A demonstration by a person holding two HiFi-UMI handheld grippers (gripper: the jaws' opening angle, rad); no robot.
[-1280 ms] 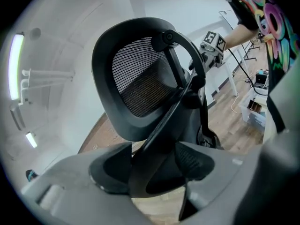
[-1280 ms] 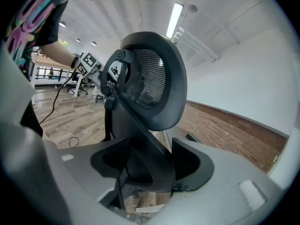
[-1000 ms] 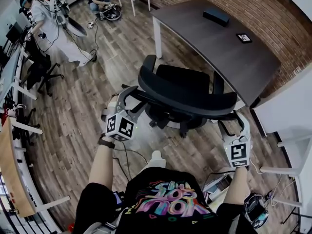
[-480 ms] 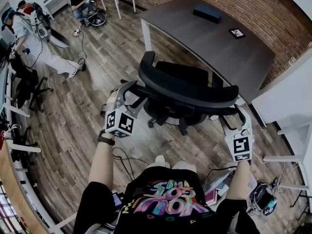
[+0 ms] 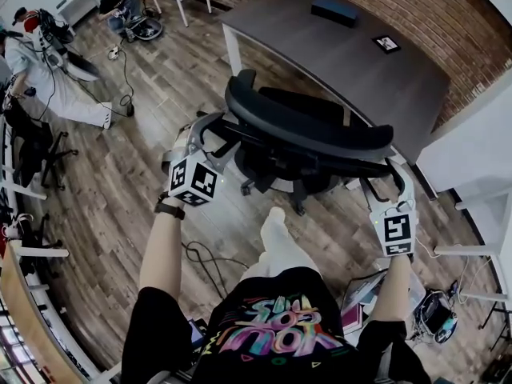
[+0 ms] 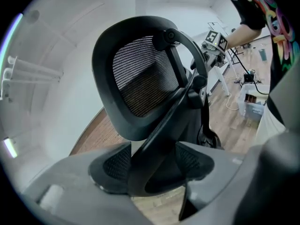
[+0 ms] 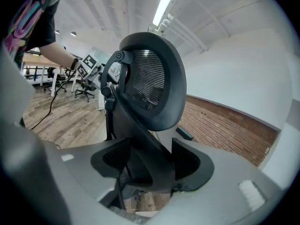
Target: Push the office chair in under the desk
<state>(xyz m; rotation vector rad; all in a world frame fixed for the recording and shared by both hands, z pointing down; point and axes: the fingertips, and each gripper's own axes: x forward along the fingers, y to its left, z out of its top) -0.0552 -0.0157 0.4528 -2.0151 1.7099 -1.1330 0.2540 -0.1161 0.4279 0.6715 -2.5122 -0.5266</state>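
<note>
Plank floor (image 5: 104, 174), brick wall (image 5: 448, 22) behind. At the near long edge of the desk (image 5: 344, 62) stands the office chair (image 5: 308, 130), backrest toward the person. Jaws of the left gripper (image 6: 152, 168) pinch a backrest frame strut; the right gripper (image 7: 147, 165) clamps the frame's other side.

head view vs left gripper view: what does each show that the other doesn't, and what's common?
Head view only: the desk top with a black box and a small marker card, the chair's wheeled base, and another person at far left.
Left gripper view only: the jaws of the left tool closed on a black strut of the chair's back frame, plus the mesh weave of the back panel.
Both: the office chair, the right tool gripping its other side, and the wood floor.
</note>
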